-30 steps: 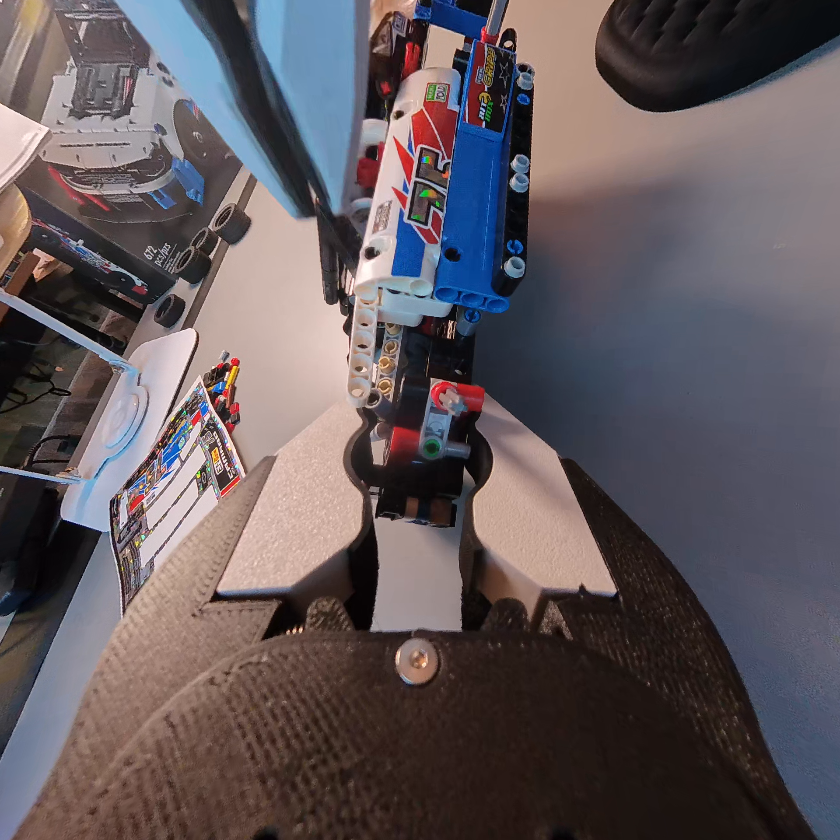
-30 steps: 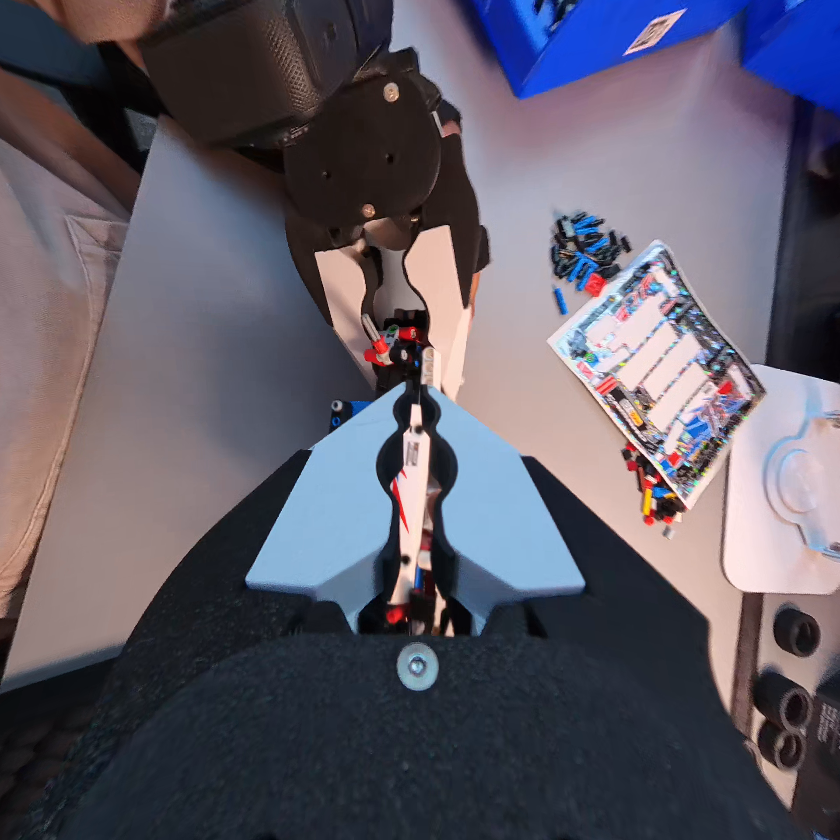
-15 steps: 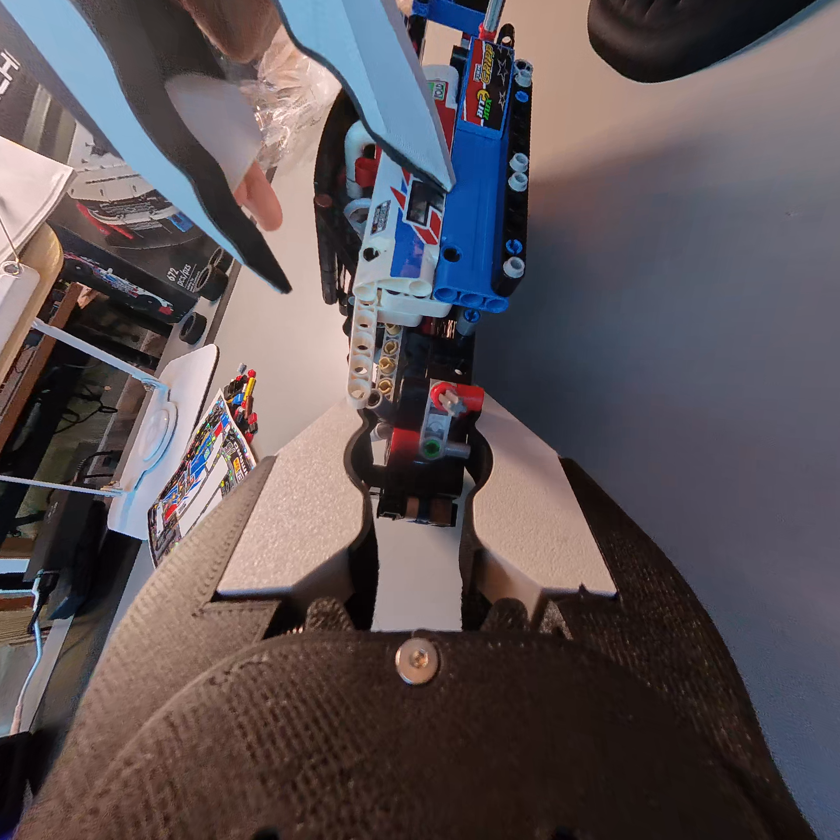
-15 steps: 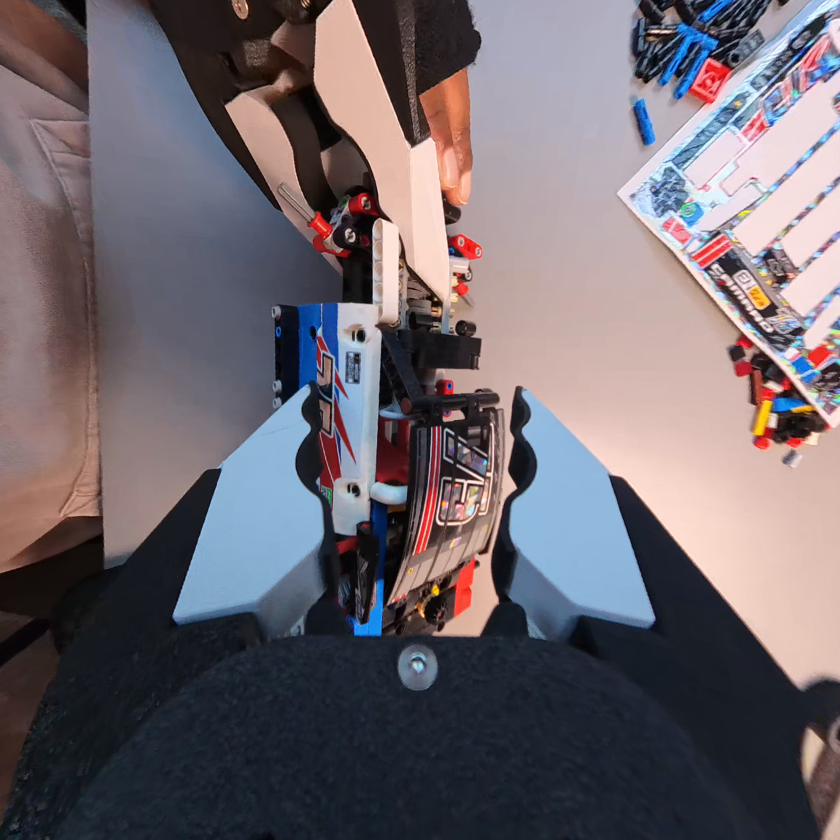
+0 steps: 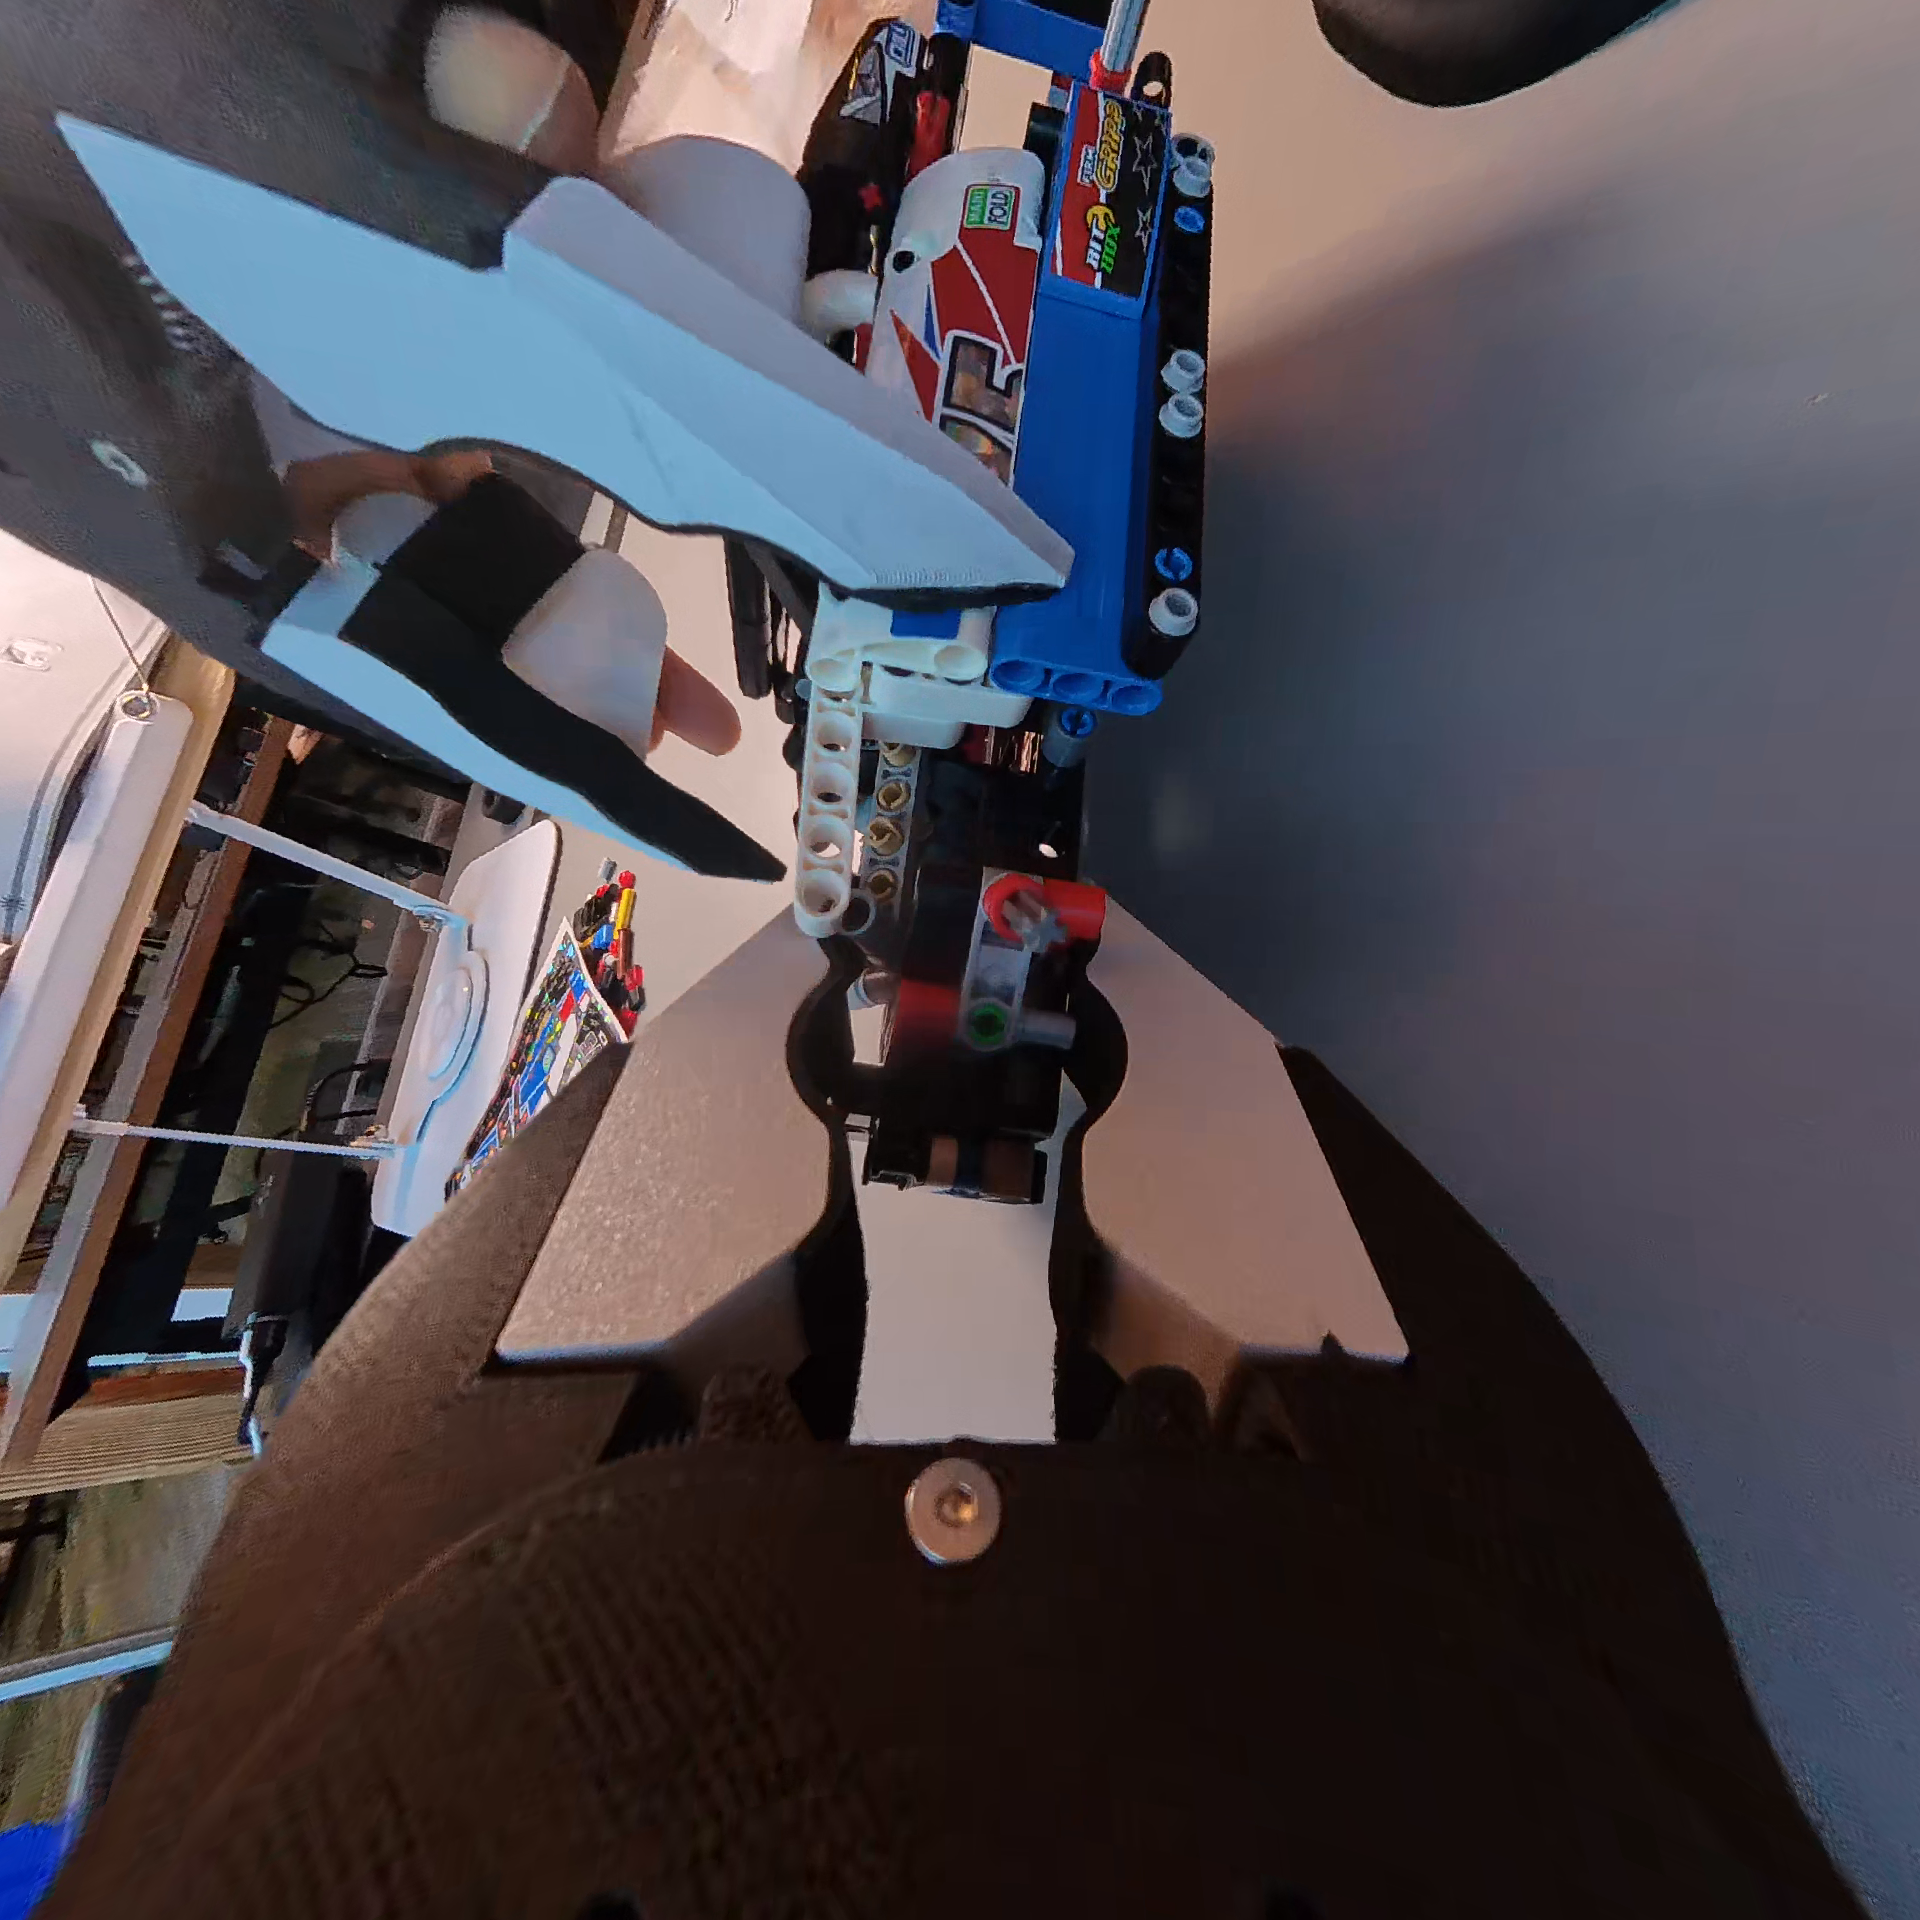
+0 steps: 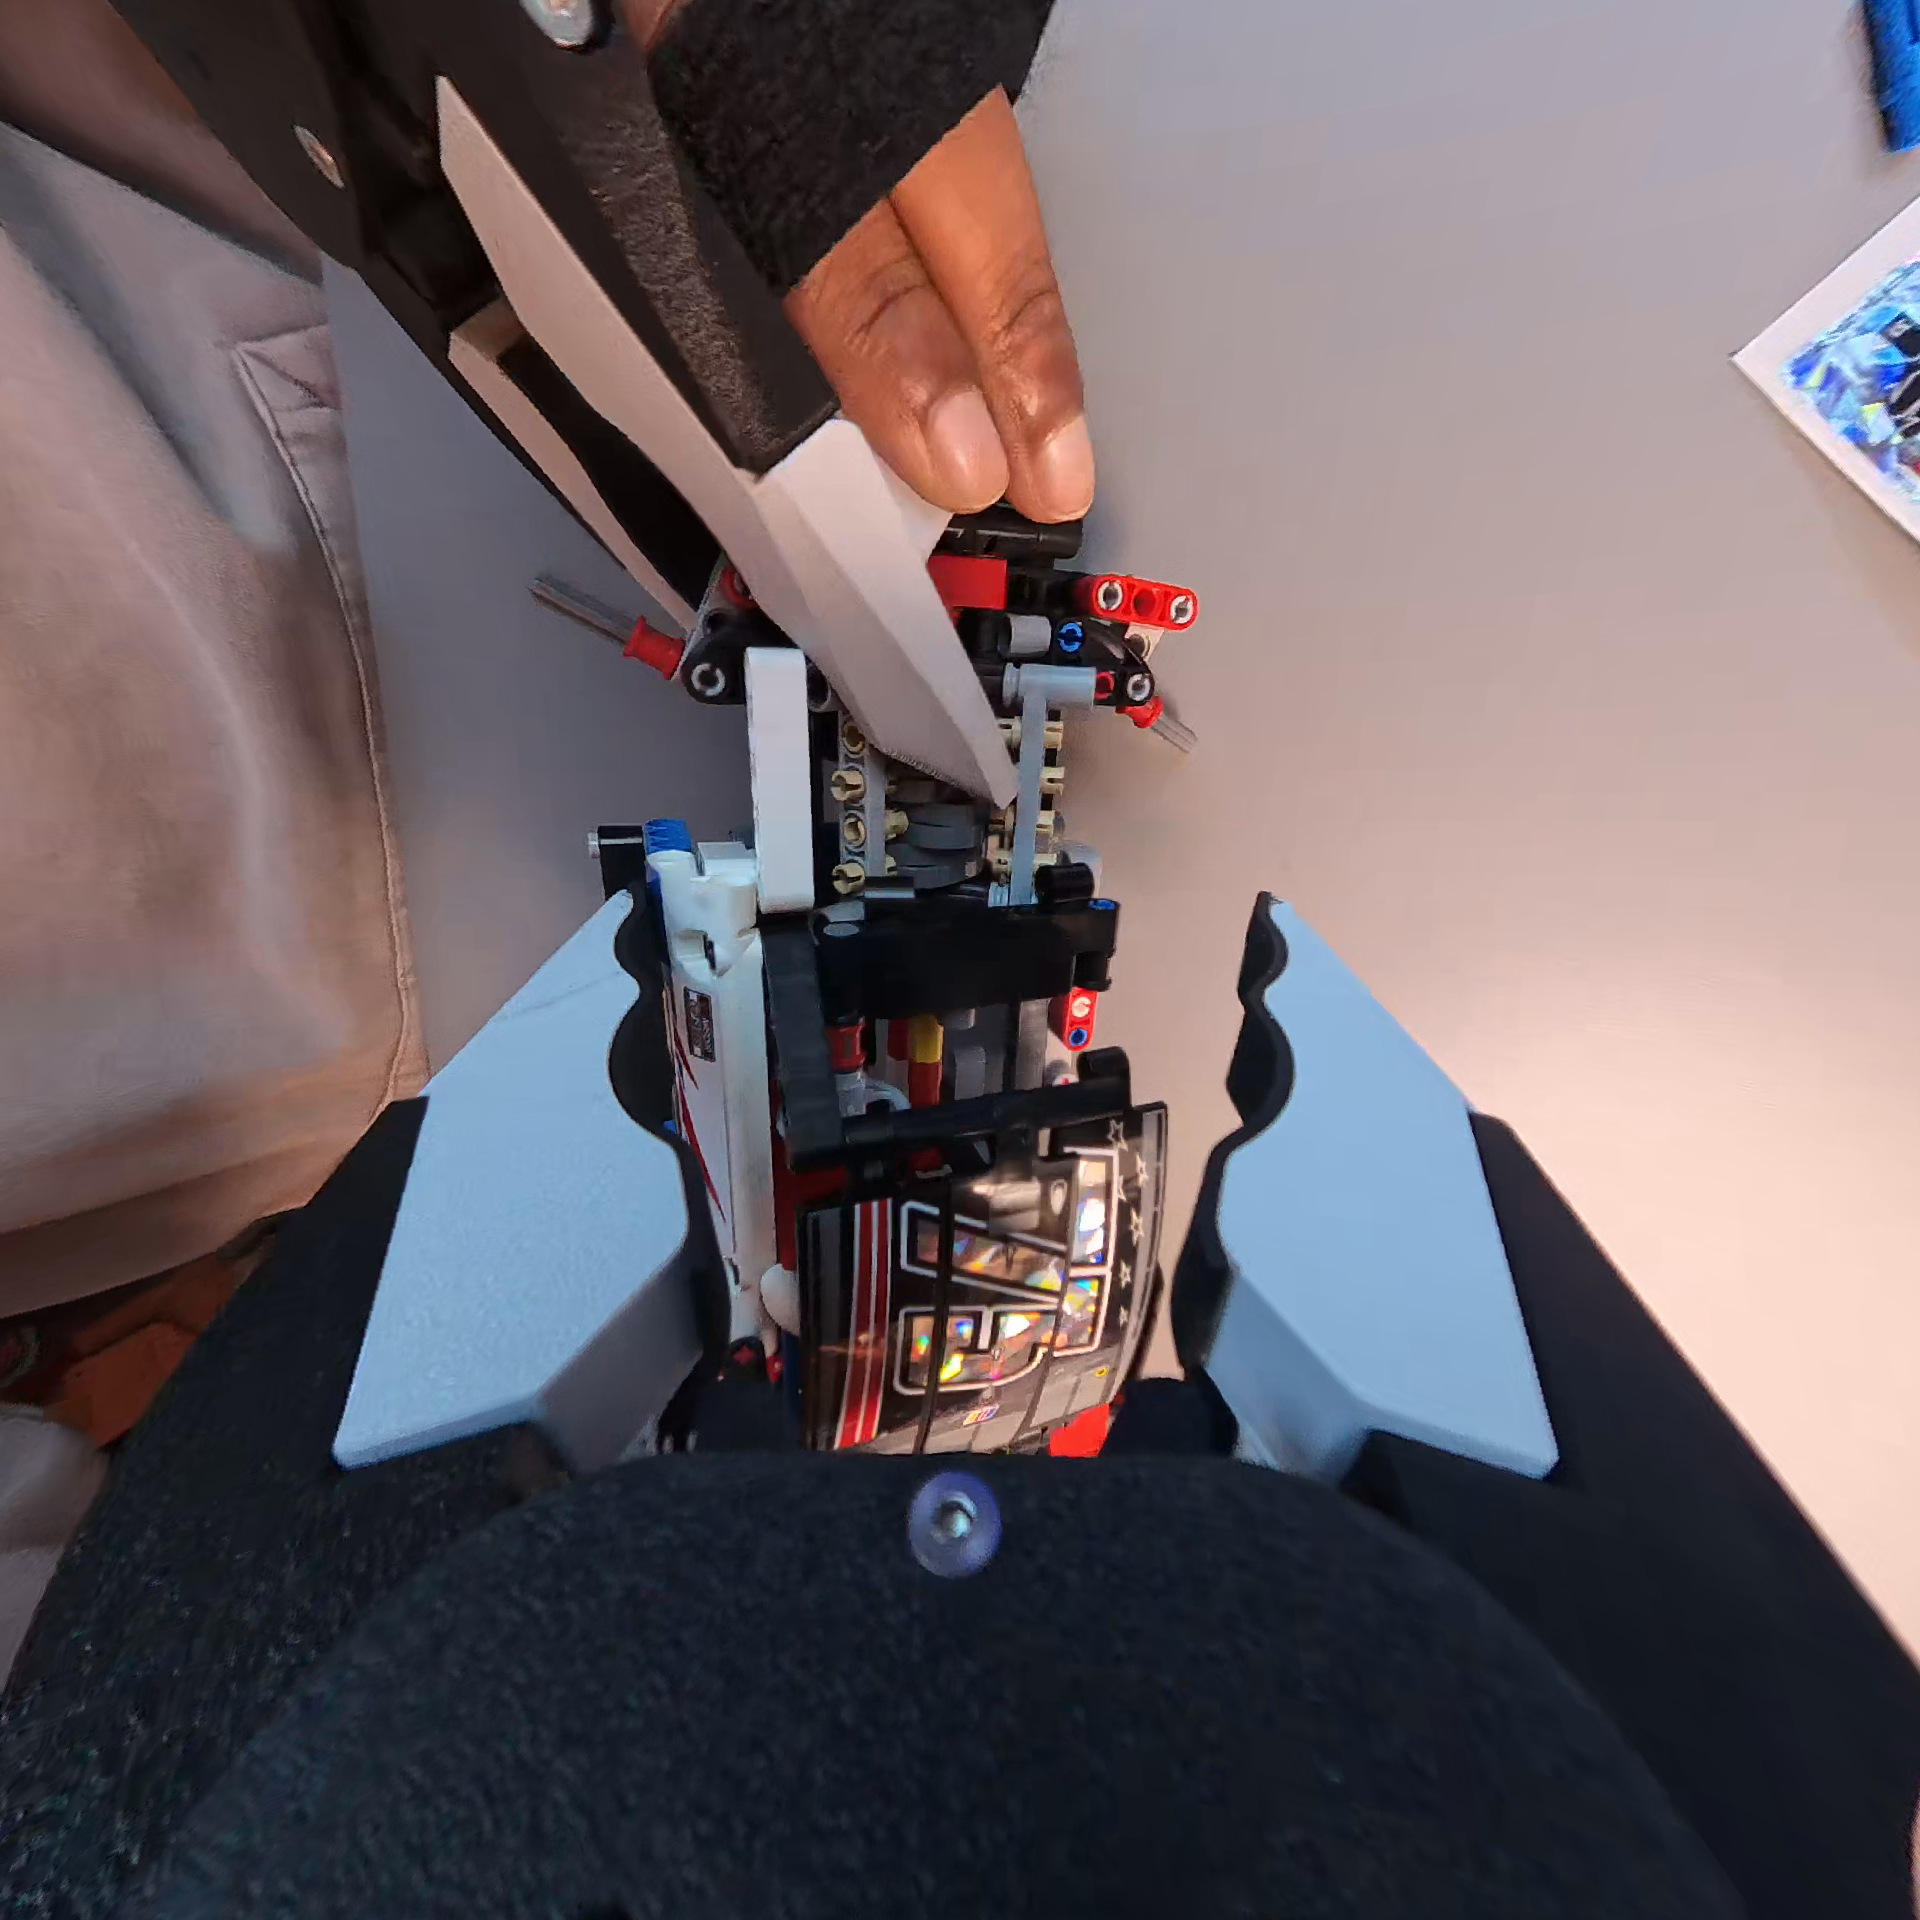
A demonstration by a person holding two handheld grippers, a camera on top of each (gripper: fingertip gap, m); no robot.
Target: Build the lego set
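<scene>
The lego car (image 5: 1039,436) has white, blue and red stickered side panels and a black roof panel (image 6: 987,1299). It is held above the grey table. My left gripper (image 5: 951,997) is shut on the car's black and red end. My right gripper (image 6: 945,997) is open and straddles the car body. Its left finger (image 6: 582,1122) lies against the white panel and its right finger (image 6: 1340,1143) stands clear. In the left wrist view the right gripper's fingers (image 5: 623,416) reach in from the upper left over the car. In the right wrist view the left gripper's finger (image 6: 862,582) and a hand (image 6: 956,343) are at the car's far end.
A sticker sheet (image 5: 551,1039) and a pile of small loose pieces (image 5: 613,935) lie on the table (image 5: 1558,727) to the left, by a white lamp base (image 5: 468,997). The sheet's corner (image 6: 1860,395) shows at right. A person's beige clothing (image 6: 156,727) is at left. The tips of both grippers are at nearly the same place.
My right gripper, nearly shut on the car a second ago, has opened and moved forward along the body. The left gripper keeps its hold, and the car has rolled a little.
</scene>
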